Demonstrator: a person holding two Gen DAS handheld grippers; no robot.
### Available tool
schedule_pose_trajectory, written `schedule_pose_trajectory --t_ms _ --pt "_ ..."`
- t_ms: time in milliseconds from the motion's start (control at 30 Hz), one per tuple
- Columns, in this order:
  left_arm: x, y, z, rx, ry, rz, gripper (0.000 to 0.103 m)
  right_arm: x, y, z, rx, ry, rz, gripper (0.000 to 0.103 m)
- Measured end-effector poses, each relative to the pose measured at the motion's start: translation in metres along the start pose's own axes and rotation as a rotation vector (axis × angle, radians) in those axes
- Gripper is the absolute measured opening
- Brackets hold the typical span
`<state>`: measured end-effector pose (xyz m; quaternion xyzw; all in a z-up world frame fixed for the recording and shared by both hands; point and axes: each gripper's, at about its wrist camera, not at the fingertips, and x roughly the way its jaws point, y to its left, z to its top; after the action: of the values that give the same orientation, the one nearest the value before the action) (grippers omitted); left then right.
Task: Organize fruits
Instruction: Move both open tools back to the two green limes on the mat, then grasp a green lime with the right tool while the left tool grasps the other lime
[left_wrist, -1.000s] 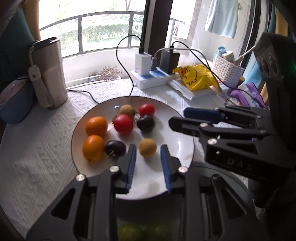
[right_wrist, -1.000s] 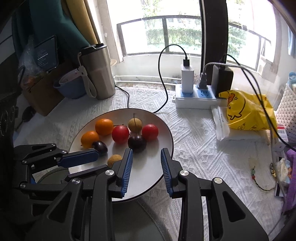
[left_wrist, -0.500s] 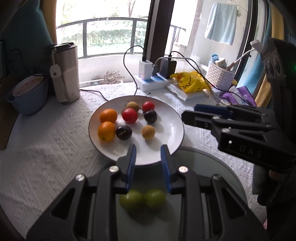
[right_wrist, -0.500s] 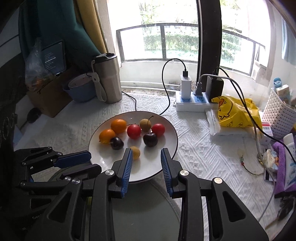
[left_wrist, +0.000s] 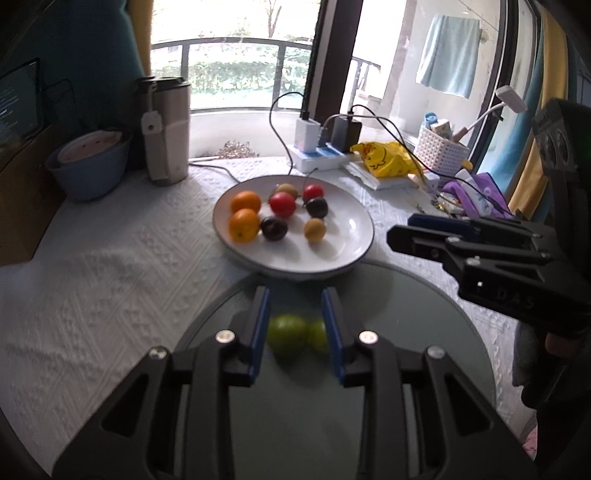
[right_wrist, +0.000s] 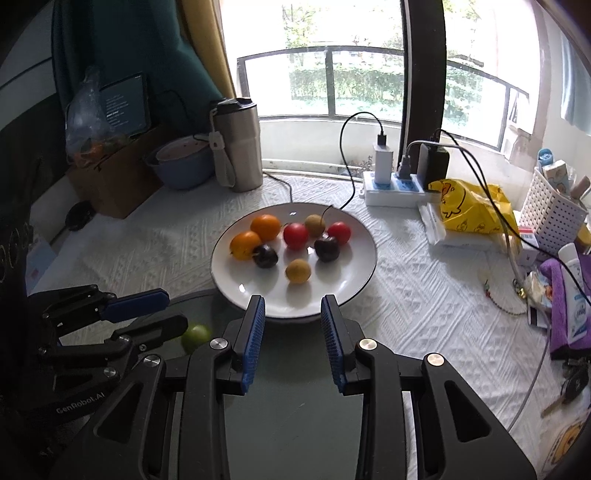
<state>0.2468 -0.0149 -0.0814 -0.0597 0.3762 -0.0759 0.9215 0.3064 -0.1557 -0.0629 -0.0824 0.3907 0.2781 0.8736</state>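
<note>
A table by a window is being viewed from two hand-held grippers, both being pointed downward over a round dark glass disc (left_wrist: 406, 332) at the near edge of the table.

The left gripper (left_wrist: 293, 295) is being held with its blue-padded fingers drawn close together and nothing being clamped between them. Two green fruits (left_wrist: 287, 334) are lying side by side and touching each other on the glass disc. They are being seen through the narrow gap between those fingers, just beyond the tips in the right wrist view, and are not being gripped. They look blurred.

The right gripper (right_wrist: 293, 301) is likewise being kept clenched on nothing, its fingertips being held over the near rim of a white plate (right_wrist: 351, 273). The plate is resting on a white patterned tablecloth (right_wrist: 166, 240), with its near edge lying over the edge of the glass disc.

Eight fruits are being displayed on the plate: two oranges (right_wrist: 265, 227) touching at the left, two red fruits (right_wrist: 295, 236) in the middle and right, two dark plums (right_wrist: 327, 248), and two small yellow-brown fruits (right_wrist: 297, 270), one at the back and one alone at the front.

Behind the plate, a steel tumbler (right_wrist: 238, 147), a blue bowl (right_wrist: 183, 166), a white power strip (right_wrist: 391, 186), a yellow bag (right_wrist: 472, 210) and a white basket (right_wrist: 554, 214) are being shown.
</note>
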Motion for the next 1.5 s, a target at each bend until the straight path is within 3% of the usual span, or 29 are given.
schedule_pose_trajectory --t_ms 133,367,433,800,1133,1233,1500 --pt "-0.01 0.005 -0.013 -0.003 -0.005 0.002 0.036 0.0 0.011 -0.01 -0.002 0.015 0.006 0.033" --pt "-0.019 0.019 -0.035 -0.04 0.002 0.011 0.037 0.009 0.034 -0.028 -0.02 0.06 0.022 0.035" --pt "-0.021 0.023 -0.04 -0.048 0.002 0.016 0.037 0.013 0.039 -0.032 -0.024 0.071 0.03 0.04" --pt "-0.019 0.038 -0.061 -0.094 0.026 0.034 0.037 0.035 0.056 -0.047 -0.037 0.124 0.063 0.042" --pt "-0.005 0.036 -0.055 -0.088 0.051 0.035 0.044 0.054 0.051 -0.046 -0.038 0.155 0.074 0.041" --pt "0.0 0.032 -0.051 -0.076 0.058 0.034 0.044 0.055 0.05 -0.044 -0.041 0.154 0.098 0.03" --pt "0.019 0.016 -0.036 -0.034 0.089 0.057 0.044 0.047 0.031 -0.043 -0.014 0.13 0.104 0.03"
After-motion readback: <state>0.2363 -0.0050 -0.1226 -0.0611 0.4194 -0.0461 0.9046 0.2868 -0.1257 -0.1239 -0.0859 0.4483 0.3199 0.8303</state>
